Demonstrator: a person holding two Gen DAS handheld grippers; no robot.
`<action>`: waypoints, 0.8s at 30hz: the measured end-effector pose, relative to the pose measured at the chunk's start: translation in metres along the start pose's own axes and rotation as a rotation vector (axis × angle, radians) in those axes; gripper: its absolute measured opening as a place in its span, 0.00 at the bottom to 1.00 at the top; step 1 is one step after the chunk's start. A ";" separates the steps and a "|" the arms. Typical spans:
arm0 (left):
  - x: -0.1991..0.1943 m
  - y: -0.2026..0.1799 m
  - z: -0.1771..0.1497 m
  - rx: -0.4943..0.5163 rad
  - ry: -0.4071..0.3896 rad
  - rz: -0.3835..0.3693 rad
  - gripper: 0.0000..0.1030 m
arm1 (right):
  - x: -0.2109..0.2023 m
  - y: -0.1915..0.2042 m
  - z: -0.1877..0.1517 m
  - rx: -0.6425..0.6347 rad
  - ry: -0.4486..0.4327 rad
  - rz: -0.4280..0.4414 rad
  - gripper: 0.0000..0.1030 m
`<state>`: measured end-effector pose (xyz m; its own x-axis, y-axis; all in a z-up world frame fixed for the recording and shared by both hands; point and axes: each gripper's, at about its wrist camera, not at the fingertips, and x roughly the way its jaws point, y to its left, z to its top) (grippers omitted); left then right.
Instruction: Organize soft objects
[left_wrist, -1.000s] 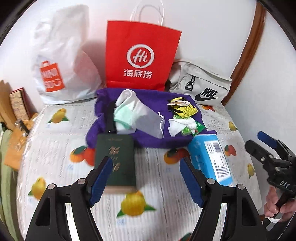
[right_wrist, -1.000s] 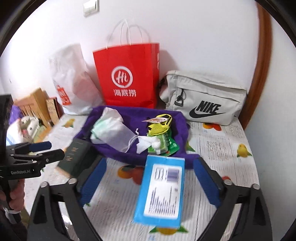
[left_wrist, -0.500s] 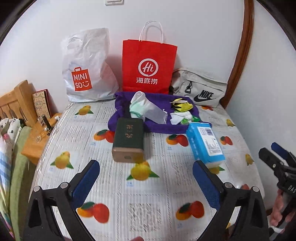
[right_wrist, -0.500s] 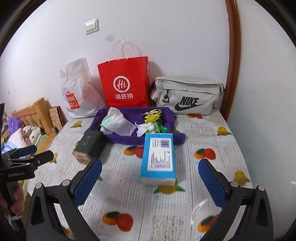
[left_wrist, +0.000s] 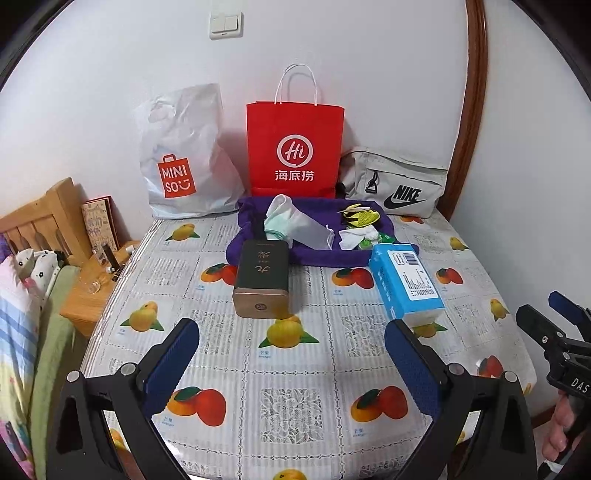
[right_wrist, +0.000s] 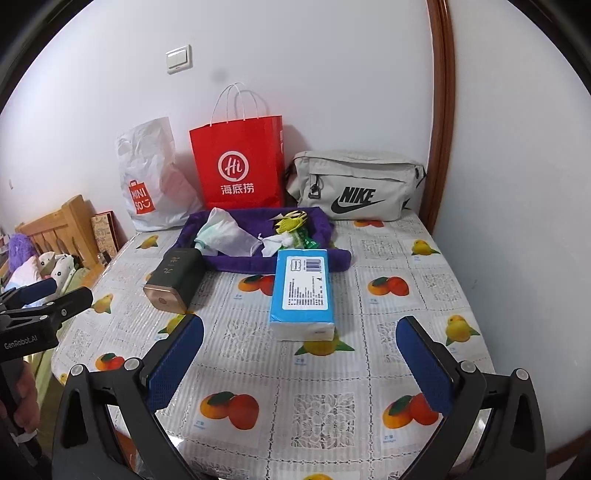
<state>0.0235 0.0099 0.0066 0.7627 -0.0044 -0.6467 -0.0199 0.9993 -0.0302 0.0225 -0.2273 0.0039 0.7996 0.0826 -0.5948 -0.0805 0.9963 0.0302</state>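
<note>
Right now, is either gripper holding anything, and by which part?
Nothing is held. The left gripper and right gripper are both open above the table, short of the green box and blue tissue pack.

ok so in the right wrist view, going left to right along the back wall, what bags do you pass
White Miniso plastic bag → red paper bag → grey Nike bag, all standing against the wall behind the purple cloth.
</note>
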 end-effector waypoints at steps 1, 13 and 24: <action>-0.002 -0.001 -0.001 0.004 -0.003 0.001 0.99 | 0.000 -0.001 -0.001 -0.001 0.001 0.004 1.00; -0.007 -0.008 -0.006 0.017 -0.002 0.014 0.99 | -0.005 -0.005 -0.006 0.015 -0.003 0.015 0.99; -0.009 -0.007 -0.007 0.018 -0.007 0.013 0.99 | -0.010 -0.003 -0.008 0.008 -0.013 0.025 0.99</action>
<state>0.0122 0.0029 0.0073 0.7667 0.0091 -0.6420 -0.0185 0.9998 -0.0078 0.0094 -0.2316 0.0033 0.8054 0.1074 -0.5830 -0.0955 0.9941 0.0512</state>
